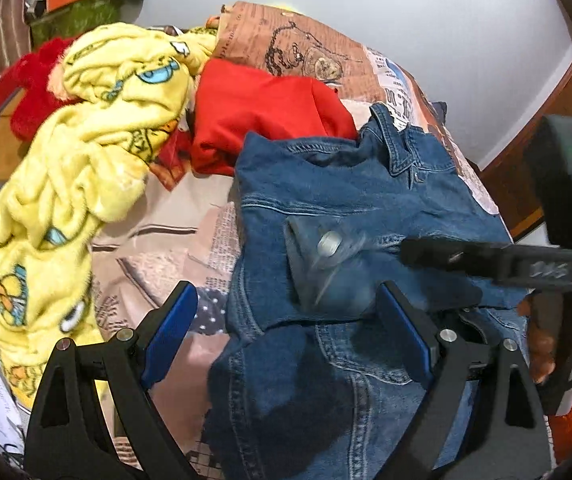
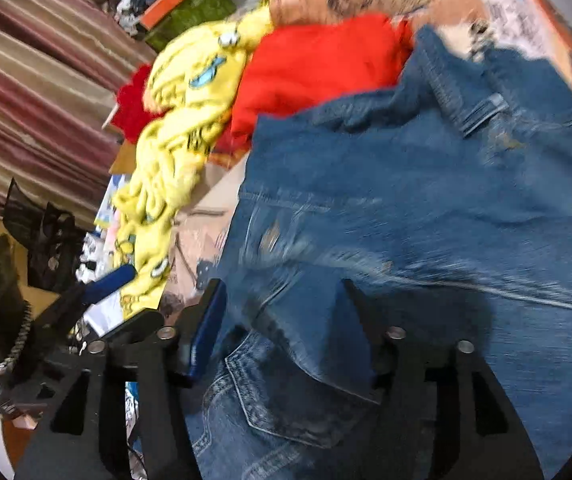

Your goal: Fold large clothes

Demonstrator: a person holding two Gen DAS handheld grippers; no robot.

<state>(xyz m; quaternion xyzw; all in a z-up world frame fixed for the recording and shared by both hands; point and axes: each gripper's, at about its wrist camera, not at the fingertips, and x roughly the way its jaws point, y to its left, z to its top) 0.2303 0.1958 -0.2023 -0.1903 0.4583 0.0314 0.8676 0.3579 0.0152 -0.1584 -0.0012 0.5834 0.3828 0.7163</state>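
The denim jacket [image 1: 350, 200] lies on the bed [image 1: 174, 240], collar at the far end, long axis running away. Left gripper [image 1: 286, 332] gapes wide over it; right gripper [image 2: 282, 320] is parted around a denim fold, not pinching.

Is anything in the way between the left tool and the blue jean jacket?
No. The left tool hangs open right over the denim jacket, with nothing between them. The yellow blanket and red garment lie off to the side.
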